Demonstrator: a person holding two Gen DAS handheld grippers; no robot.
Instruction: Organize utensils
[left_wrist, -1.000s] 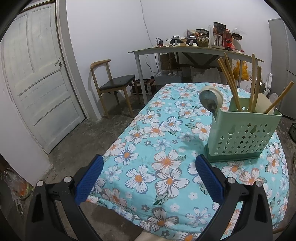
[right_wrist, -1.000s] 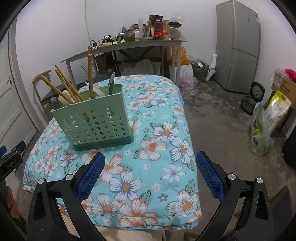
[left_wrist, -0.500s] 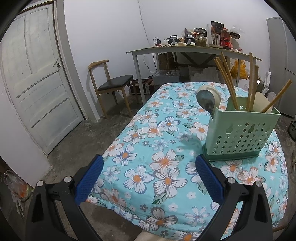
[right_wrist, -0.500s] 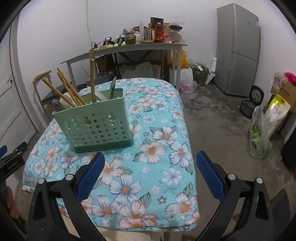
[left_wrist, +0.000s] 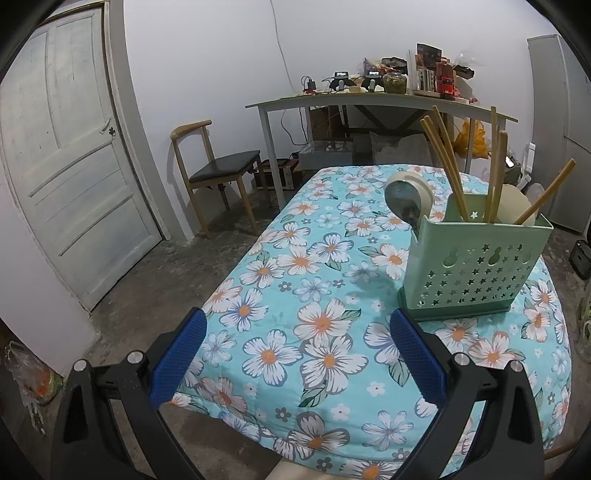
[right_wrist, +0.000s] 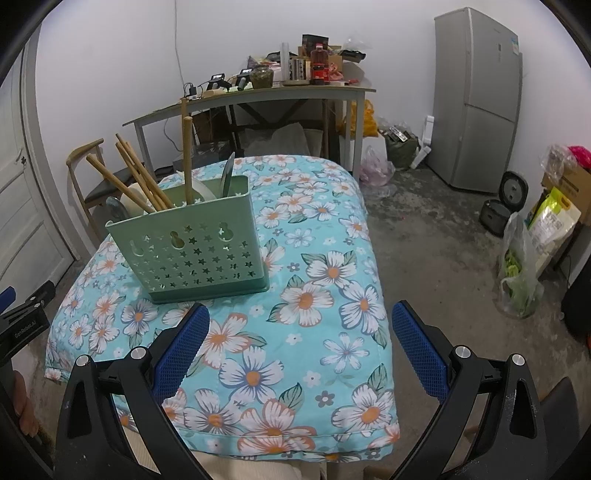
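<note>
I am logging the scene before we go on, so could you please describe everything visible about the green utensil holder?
The green utensil holder is a pale green, plastic-looking box on a darker base, its front wall pierced with star and gourd-shaped holes. It stands upright on the floral tablecloth, holding leaning wooden chopsticks, a metal spoon and pale utensils. Neither gripper touches it.

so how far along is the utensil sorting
Looks nearly done: chopsticks and metal spoon stand in the green holder. Left gripper and right gripper are open and empty. No loose utensils show on the floral cloth.
</note>
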